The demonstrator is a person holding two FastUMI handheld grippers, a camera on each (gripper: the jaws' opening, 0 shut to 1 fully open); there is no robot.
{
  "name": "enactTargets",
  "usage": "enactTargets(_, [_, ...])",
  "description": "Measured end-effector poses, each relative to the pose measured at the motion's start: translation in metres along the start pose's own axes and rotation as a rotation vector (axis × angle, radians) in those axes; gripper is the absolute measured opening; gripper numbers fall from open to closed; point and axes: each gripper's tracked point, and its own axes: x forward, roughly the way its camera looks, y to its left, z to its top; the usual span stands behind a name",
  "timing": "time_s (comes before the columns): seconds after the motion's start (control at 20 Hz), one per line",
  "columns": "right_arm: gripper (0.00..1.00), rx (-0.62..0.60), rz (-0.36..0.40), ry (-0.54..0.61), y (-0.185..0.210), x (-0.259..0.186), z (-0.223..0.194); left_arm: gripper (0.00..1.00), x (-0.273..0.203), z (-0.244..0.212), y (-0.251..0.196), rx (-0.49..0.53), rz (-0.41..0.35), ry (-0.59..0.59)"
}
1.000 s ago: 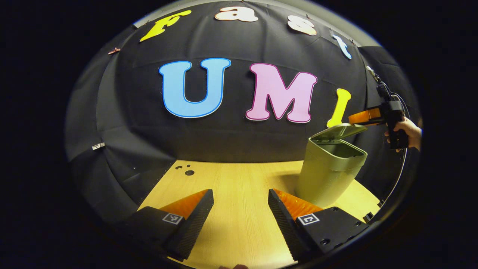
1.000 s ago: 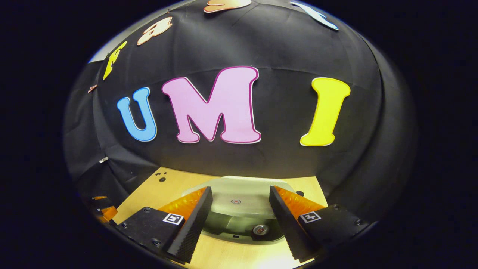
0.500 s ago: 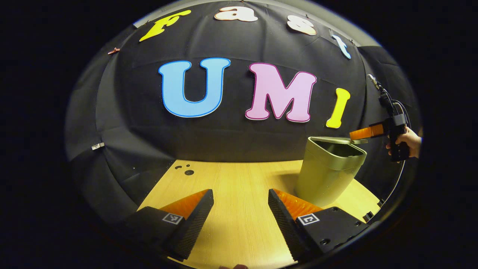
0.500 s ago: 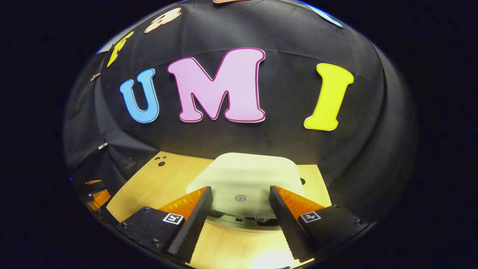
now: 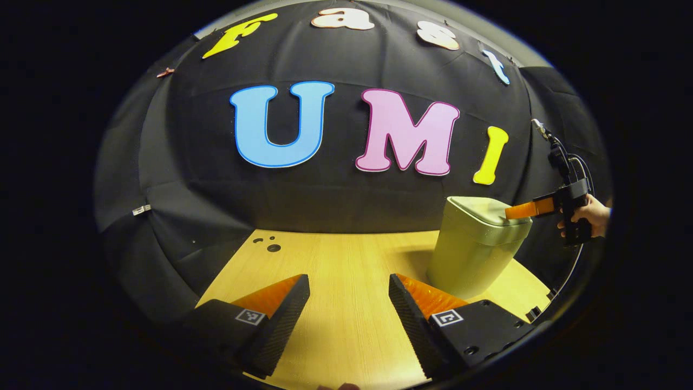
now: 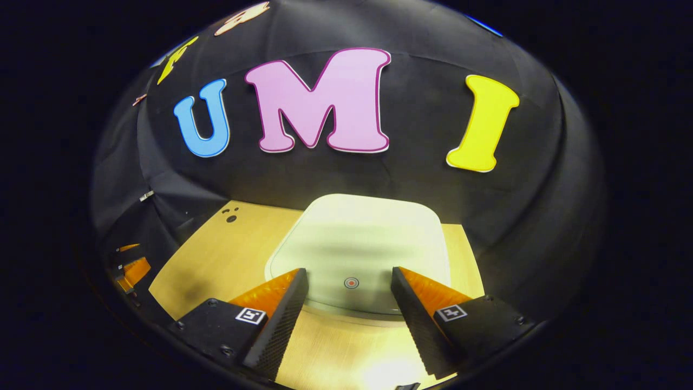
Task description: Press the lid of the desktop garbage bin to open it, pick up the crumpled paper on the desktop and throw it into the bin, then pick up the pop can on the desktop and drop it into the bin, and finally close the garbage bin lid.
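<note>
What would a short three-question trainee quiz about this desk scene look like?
1. True or false: the bin lid is down.
2. Which hand-held gripper has its fingers on the lid? A) left hand-held gripper B) right hand-held gripper
3. Fill in: the garbage bin stands on a ____ table.

Key: 1 true; 2 B; 3 wooden.
</note>
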Motion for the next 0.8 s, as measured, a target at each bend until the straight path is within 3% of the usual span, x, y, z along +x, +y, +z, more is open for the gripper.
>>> enactTargets(0.15, [0.98, 0.043, 0.01, 0.008, -0.002, -0.001, -0.002, 0.95, 0.003, -0.001, 0.0, -0.014, 0.0, 0.007])
enactTargets(0.4, [0.98, -0.021, 0.009, -0.005, -0.001, -0.005, -0.006, 0.95, 0.005, -0.004, -0.004, -0.016, -0.006, 0.013])
enactTargets(0.8, [0.97, 0.01, 0.04, -0.064, 0.001, -0.006, -0.001, 0.95, 0.005, -0.002, -0.007, -0.004, -0.018, 0.009])
